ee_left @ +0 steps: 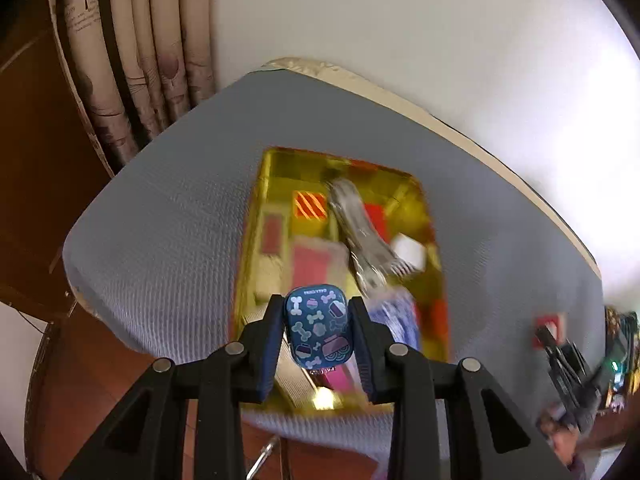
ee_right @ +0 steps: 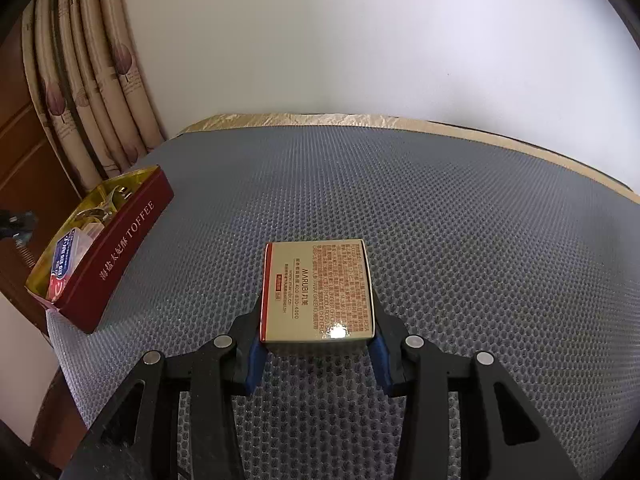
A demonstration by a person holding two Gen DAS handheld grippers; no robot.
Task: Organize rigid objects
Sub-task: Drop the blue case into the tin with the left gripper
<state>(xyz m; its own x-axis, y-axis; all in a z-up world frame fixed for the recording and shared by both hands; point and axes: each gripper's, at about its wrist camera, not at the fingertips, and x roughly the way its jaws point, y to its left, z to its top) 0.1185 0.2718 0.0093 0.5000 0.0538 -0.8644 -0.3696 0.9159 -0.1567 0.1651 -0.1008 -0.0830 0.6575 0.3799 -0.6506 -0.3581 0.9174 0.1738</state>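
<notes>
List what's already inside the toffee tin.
Inside the toffee tin: metal clippers, a white block, a striped orange packet, red and pink packs. The blue case in the left gripper hides its near end.

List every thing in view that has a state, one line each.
left gripper: jaws shut on the blue case
blue case: held in the air above the tin
right gripper: jaws shut on the beige box
beige box: lying flat, closed, on the grey mat
toffee tin: open, no lid on it, partly filled
</notes>
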